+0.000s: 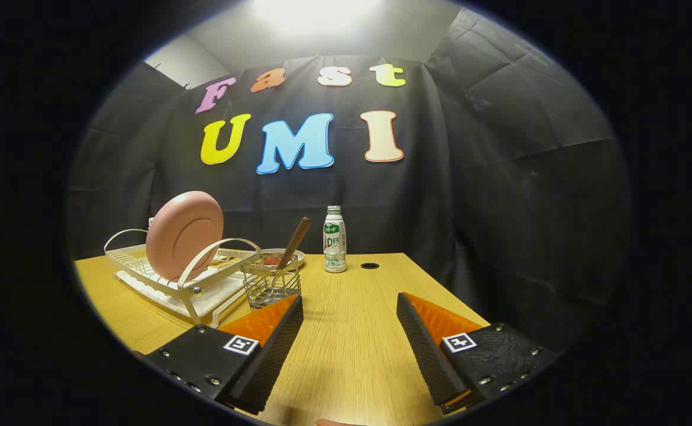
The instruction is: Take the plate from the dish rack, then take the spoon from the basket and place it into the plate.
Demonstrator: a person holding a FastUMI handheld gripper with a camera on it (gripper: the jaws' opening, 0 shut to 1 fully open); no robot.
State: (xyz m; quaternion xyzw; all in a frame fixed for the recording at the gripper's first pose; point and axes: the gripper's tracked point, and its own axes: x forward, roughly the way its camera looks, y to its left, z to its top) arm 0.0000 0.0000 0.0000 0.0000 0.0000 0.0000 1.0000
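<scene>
While gripper [350, 307] gapes, plate [184, 235] stands apparently racked beyond its left finger.

Dish rack [168, 281] sits on the surface [346, 331], ahead-left of the tool [350, 307]. Plate [184, 235] stands on edge in the rack. Basket [272, 286] hangs at the rack's right end (spoon [294, 243] leaning inside). Bottle [334, 239] stands further back, right of basket. Tool fingers apart, nothing between.
</scene>
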